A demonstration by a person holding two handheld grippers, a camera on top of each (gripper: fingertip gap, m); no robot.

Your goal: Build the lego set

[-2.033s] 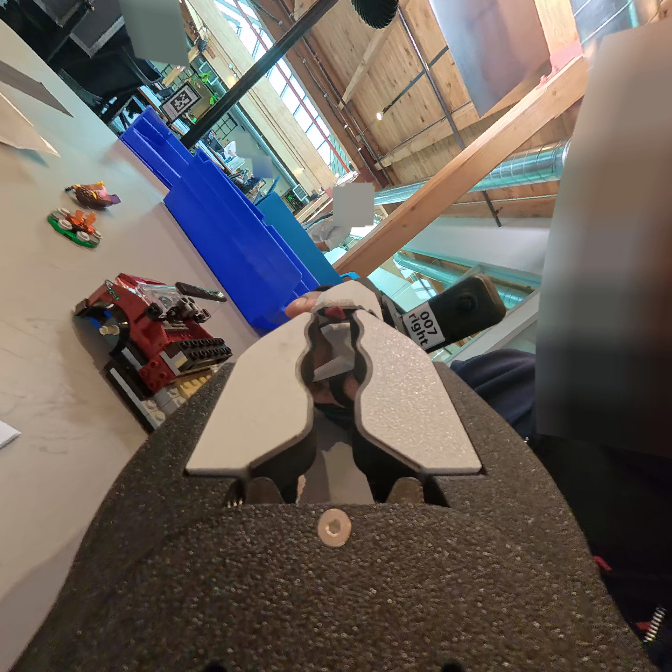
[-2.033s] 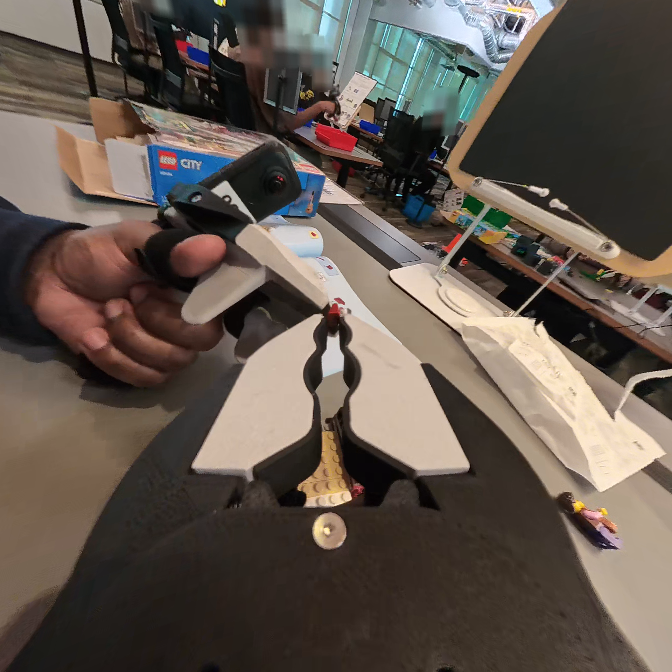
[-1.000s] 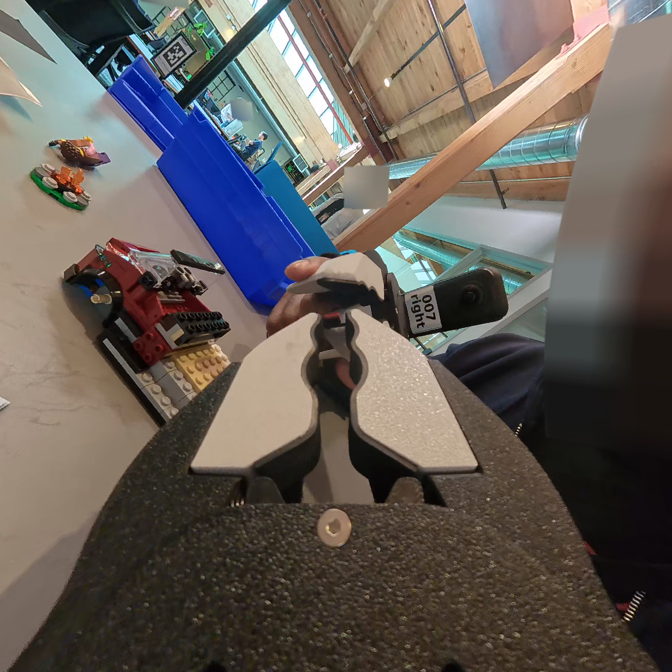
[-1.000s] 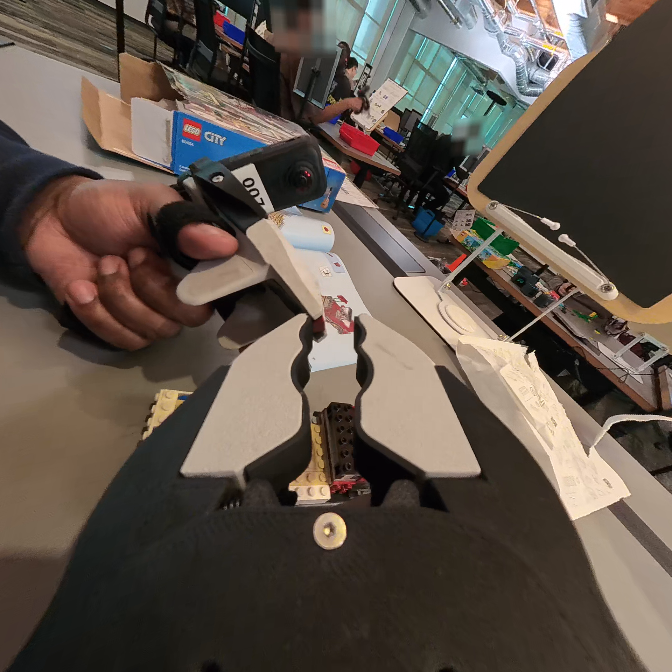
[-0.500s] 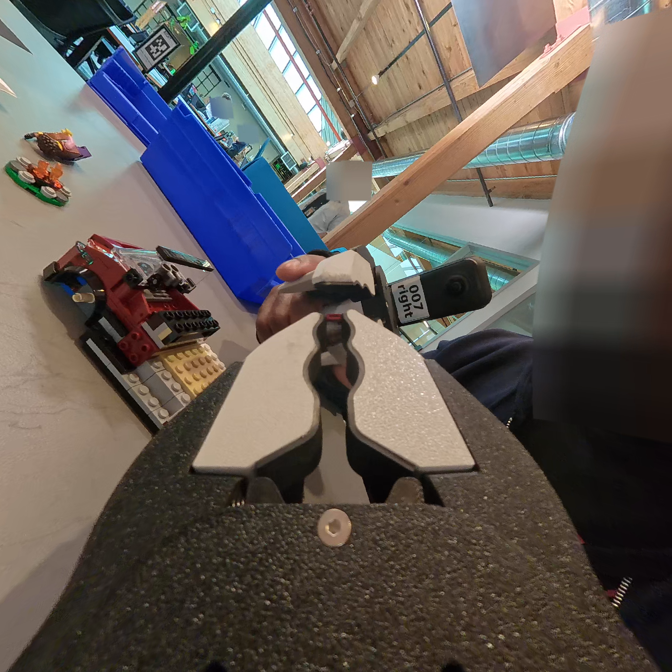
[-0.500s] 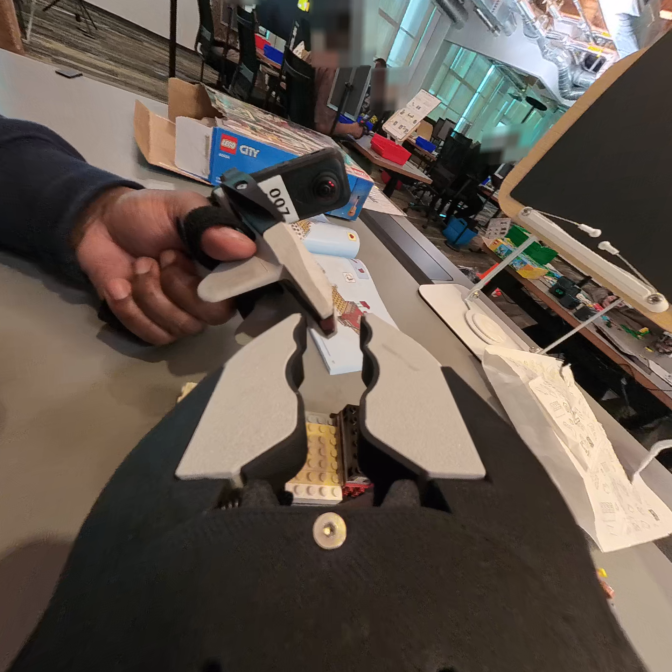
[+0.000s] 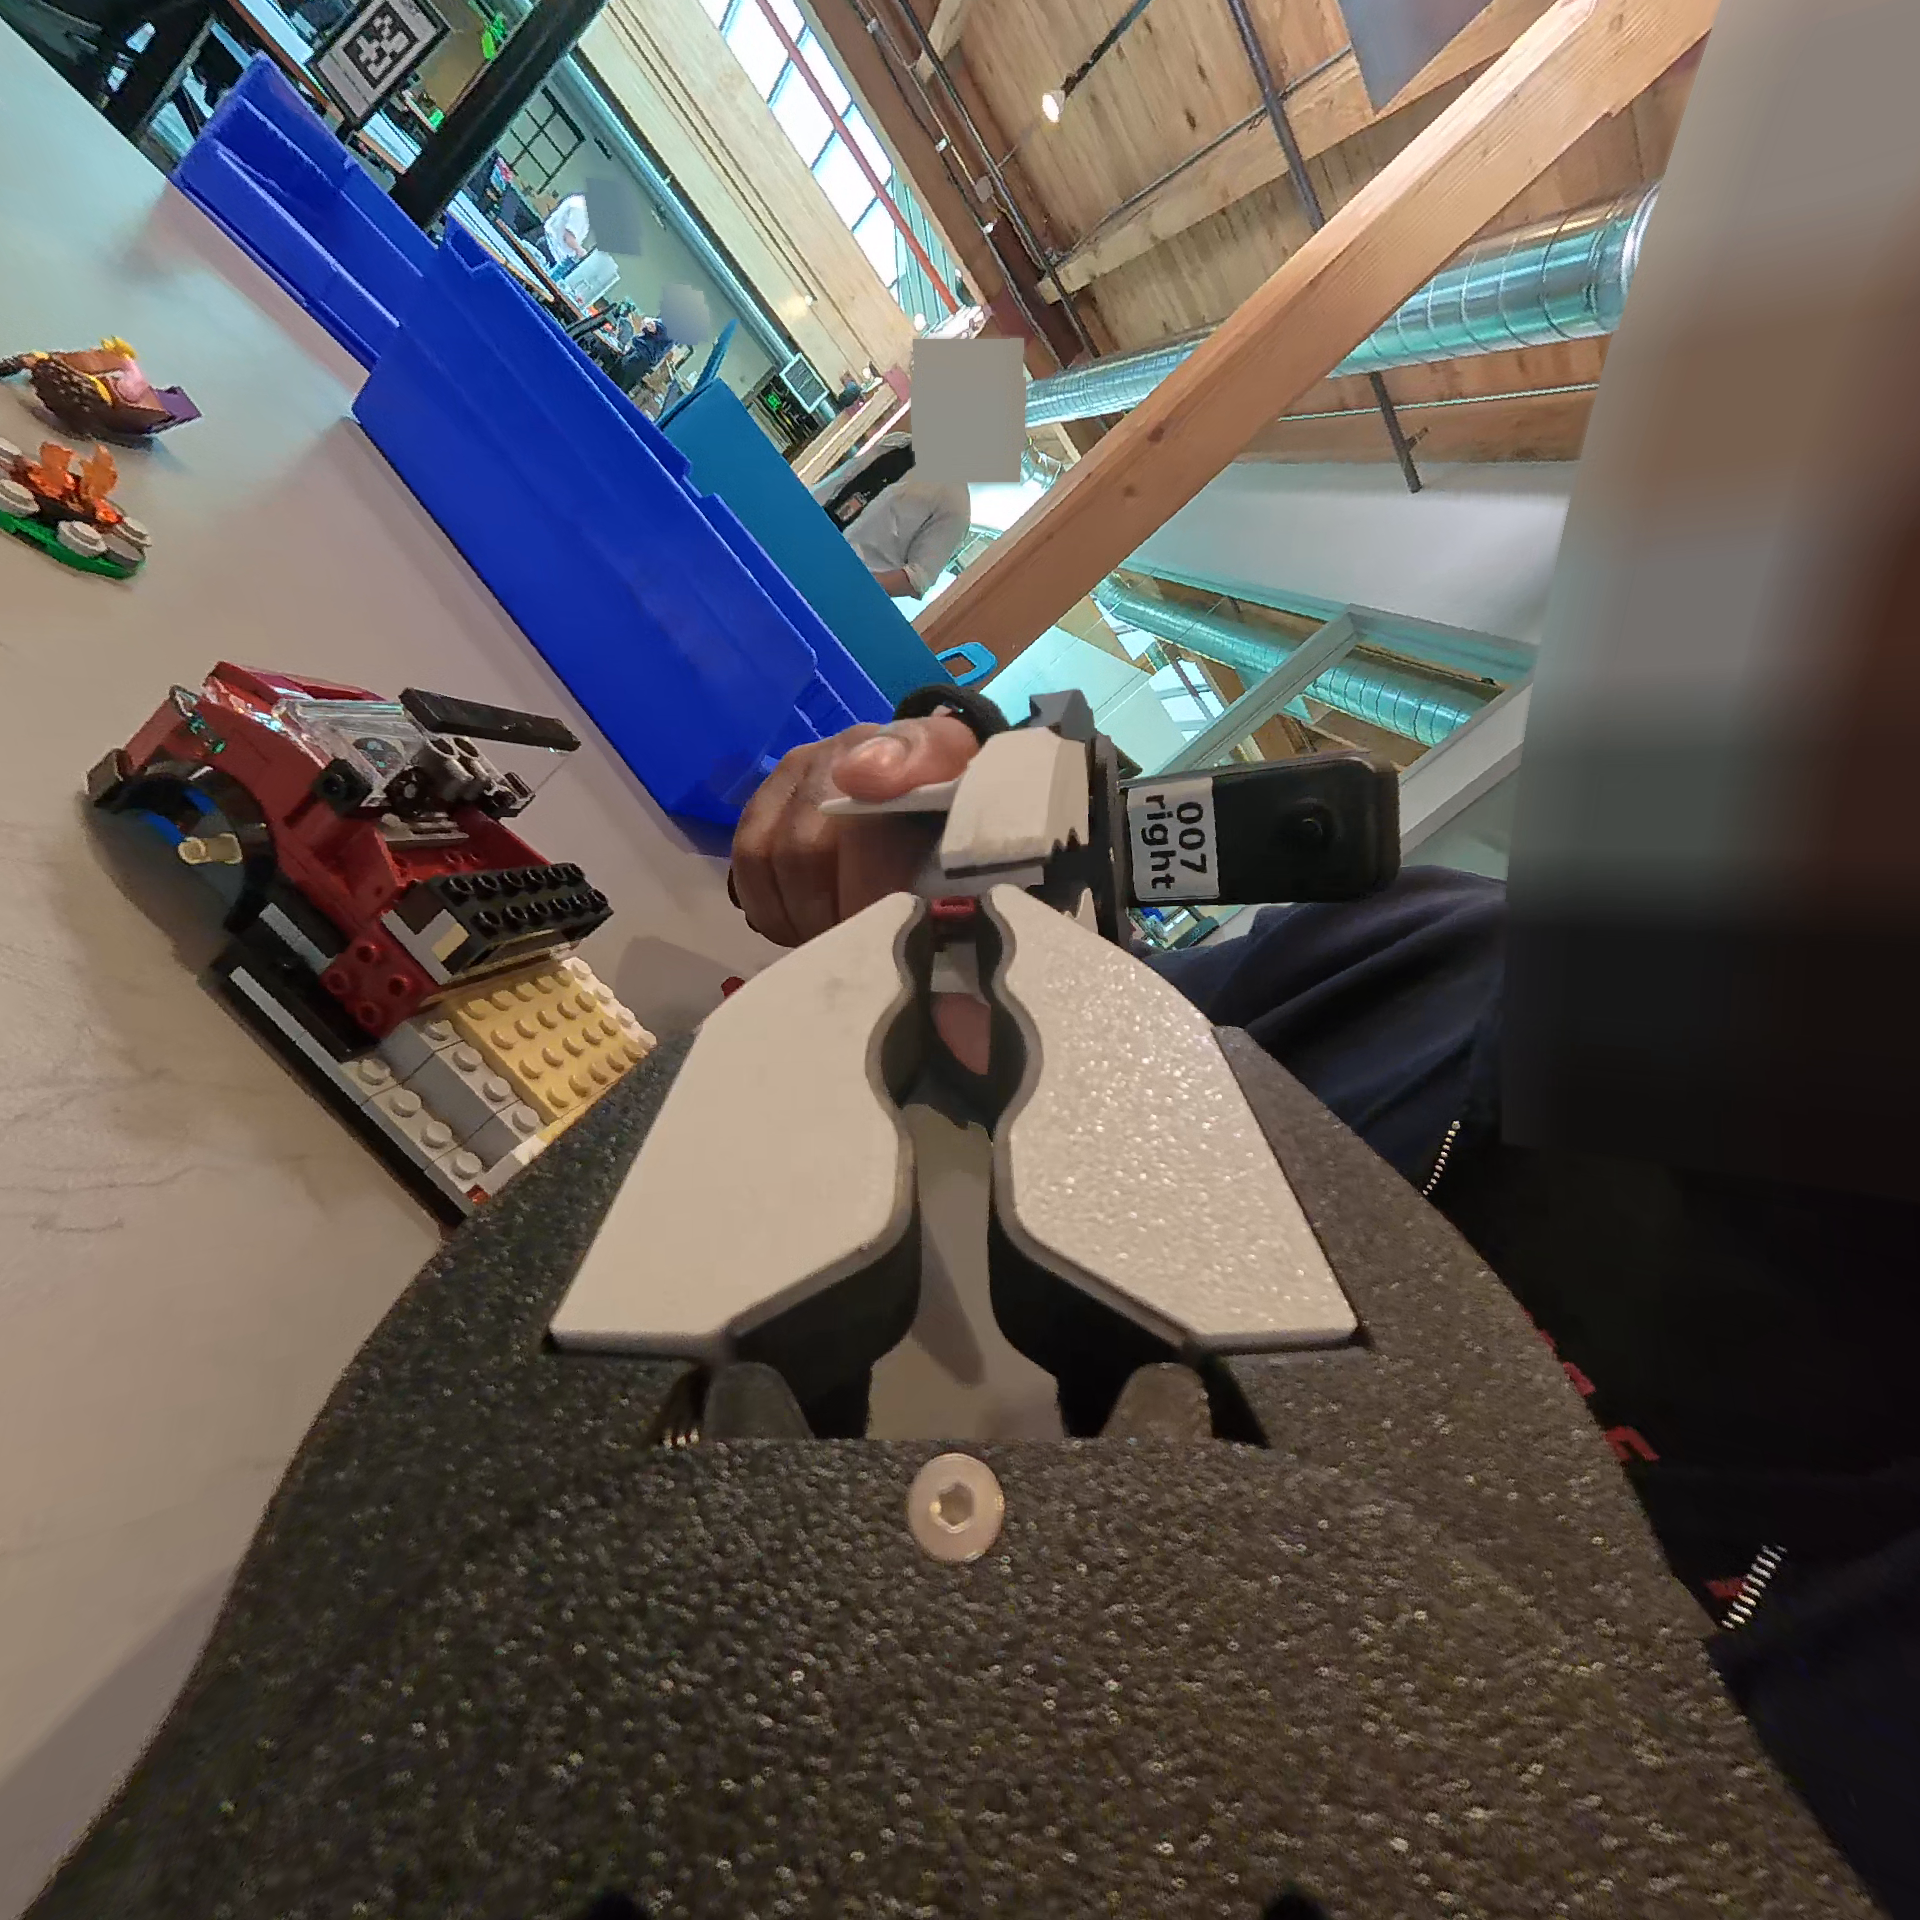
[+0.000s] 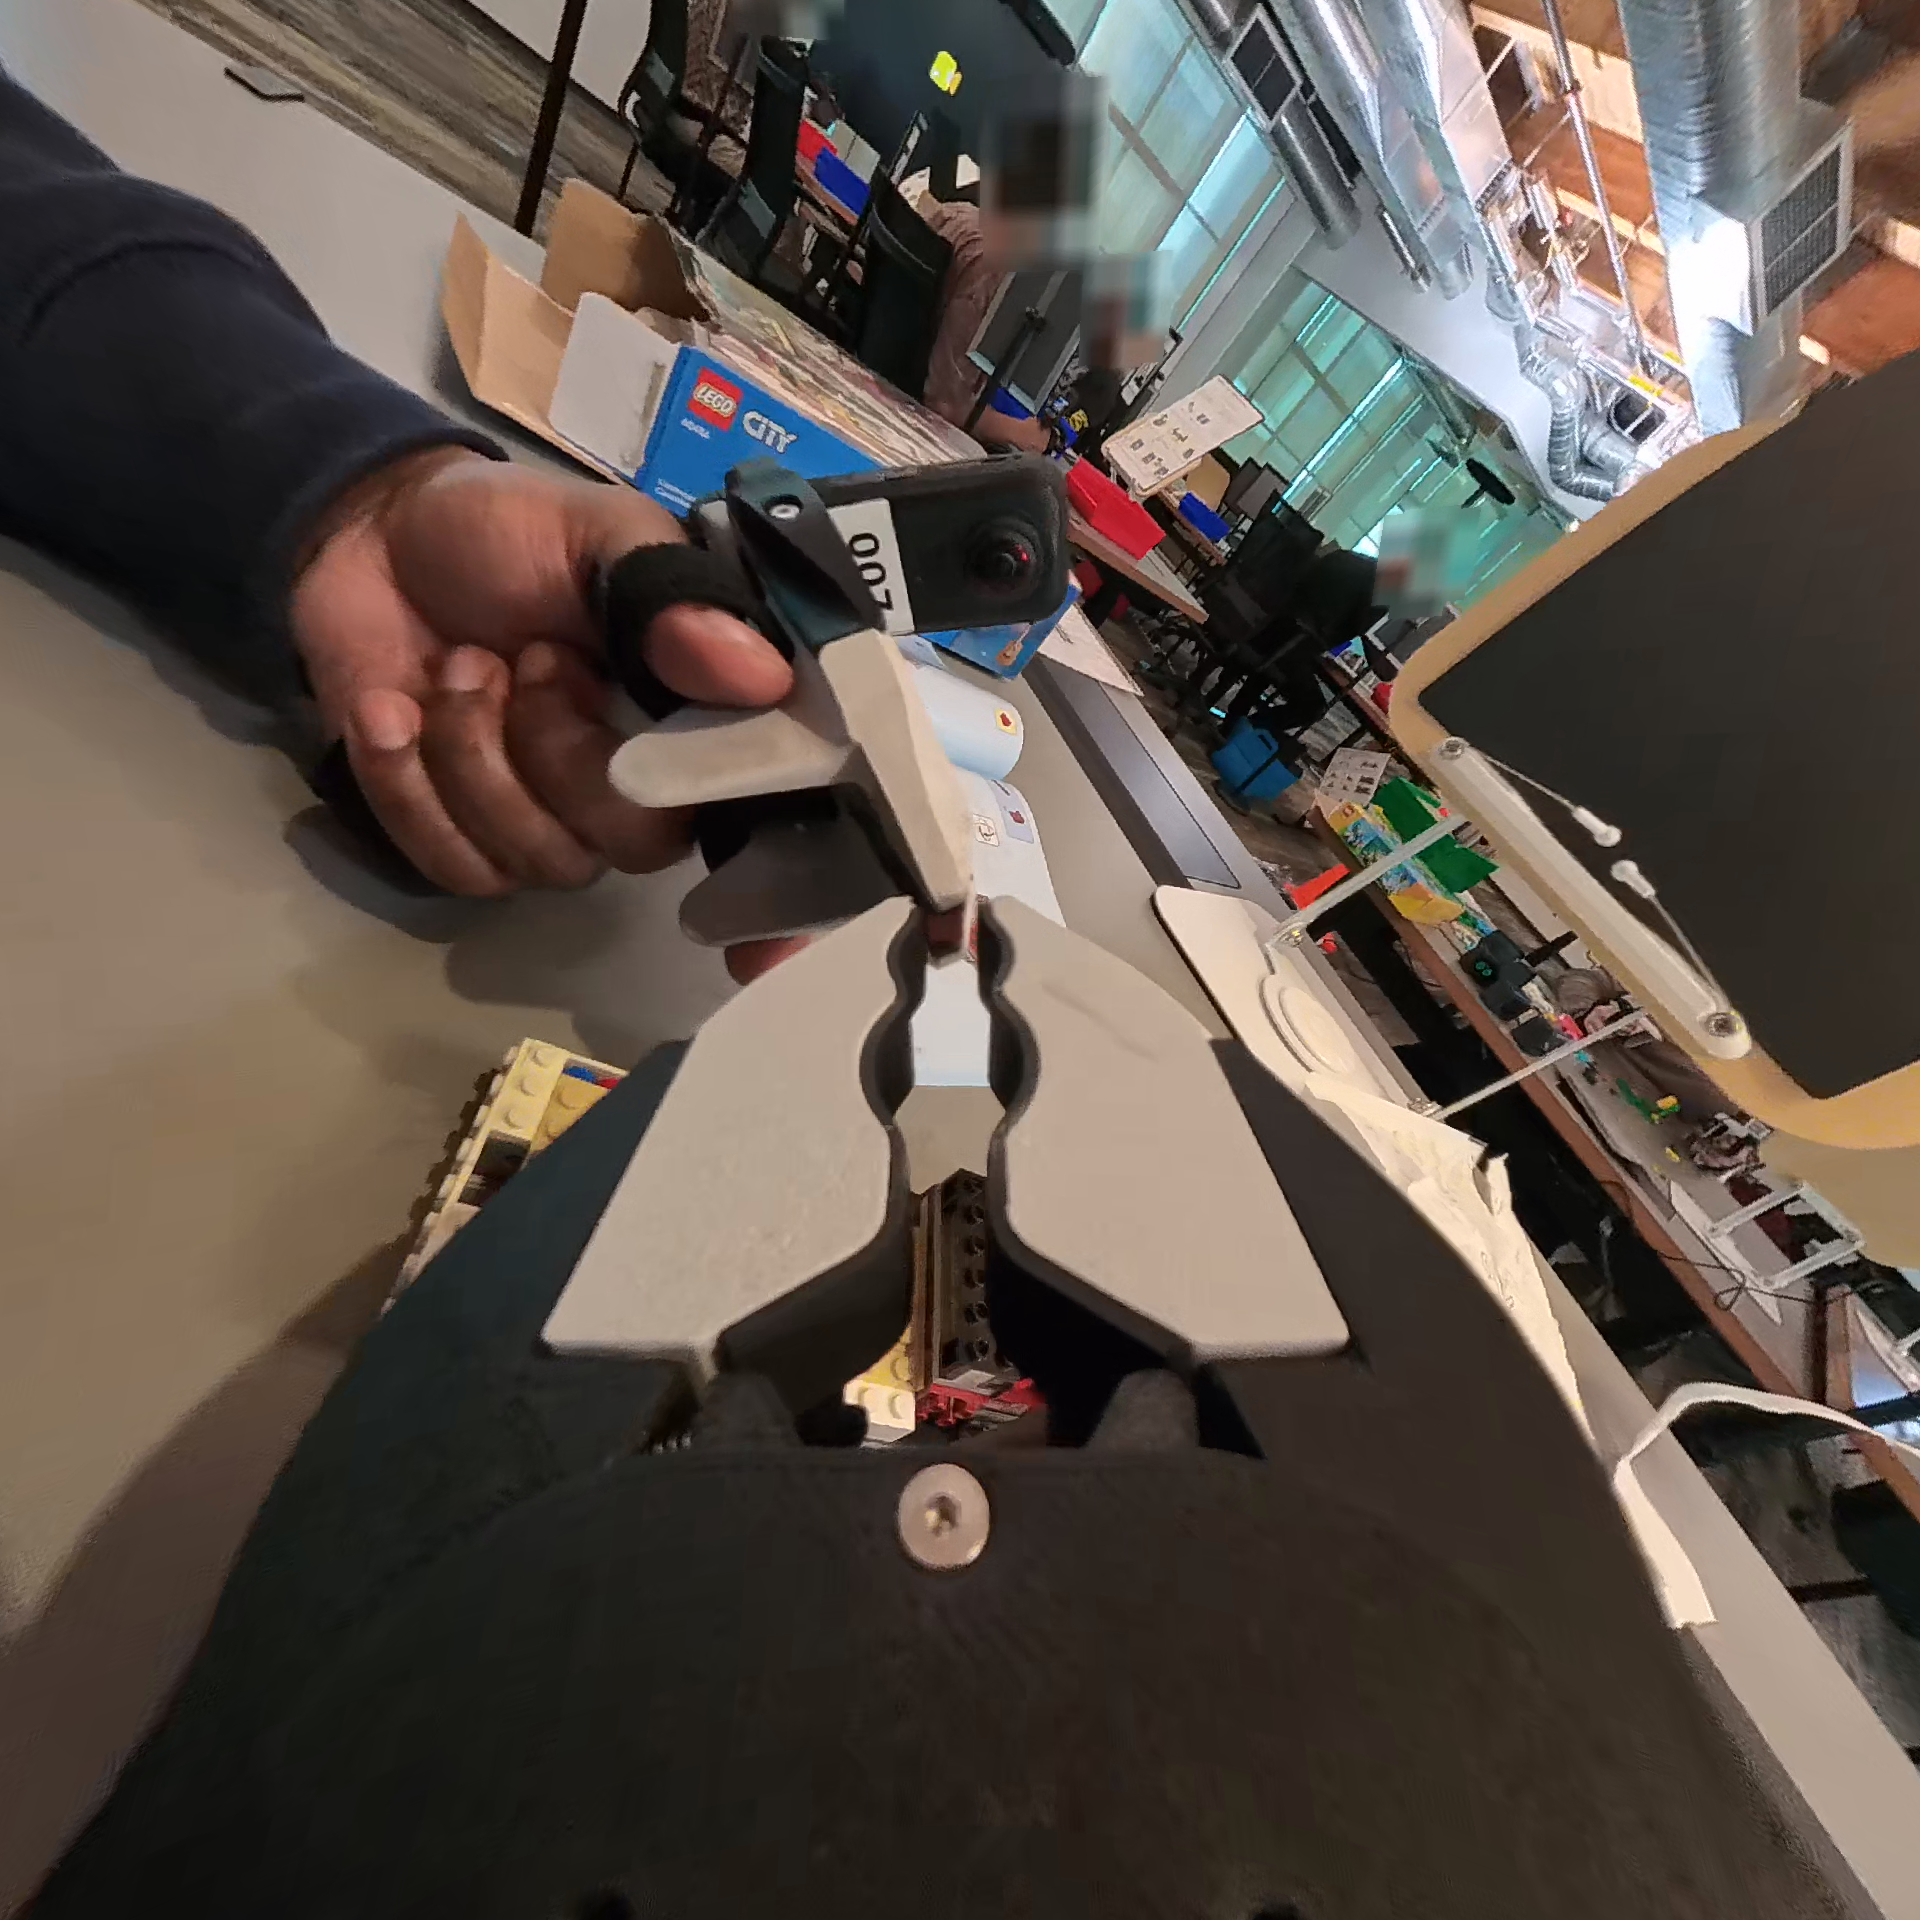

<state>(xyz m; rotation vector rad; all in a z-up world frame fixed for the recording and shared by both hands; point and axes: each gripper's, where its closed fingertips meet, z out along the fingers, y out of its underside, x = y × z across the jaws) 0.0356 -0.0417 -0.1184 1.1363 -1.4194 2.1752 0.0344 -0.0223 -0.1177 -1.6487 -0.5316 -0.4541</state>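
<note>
Red piece (image 7: 953,910): tiny, dark red, brick-like, up in the air above the table (image 7: 156,1247), right where both tongs meet tip to tip. L gripper (image 7: 953,925) is nearly closed w/ the piece nipped at the very tips. R gripper (image 8: 948,940) comes at it from the opposite side, jaws narrow, the piece sitting between its tips too. It looks clamped by both, though pad contact on the R side is blurry, so prob. rather than certain.

Around: brick model (image 7: 343,831), a red vehicle w/ black and clear parts on tan + grey plates, lies on the table left of the L gripper and just under the R one. Blue bins (image 7: 582,520) sit behind it. A small green-base build (image 7: 62,520) and a brown figure (image 7: 94,384) lie further off. In the R view: toy box (image 8: 727,416), booklet (image 8: 977,810) and white bag (image 8: 1455,1195). The hand (image 8: 468,665) on the L gripper rests on the table. Nothing sits between the tongs but the piece itself.

Vs. half a sec ago: R jaws stood clearly wider, w/ the L tips poking the piece into the gap; now they've closed in on it. L grip unchanged.
</note>
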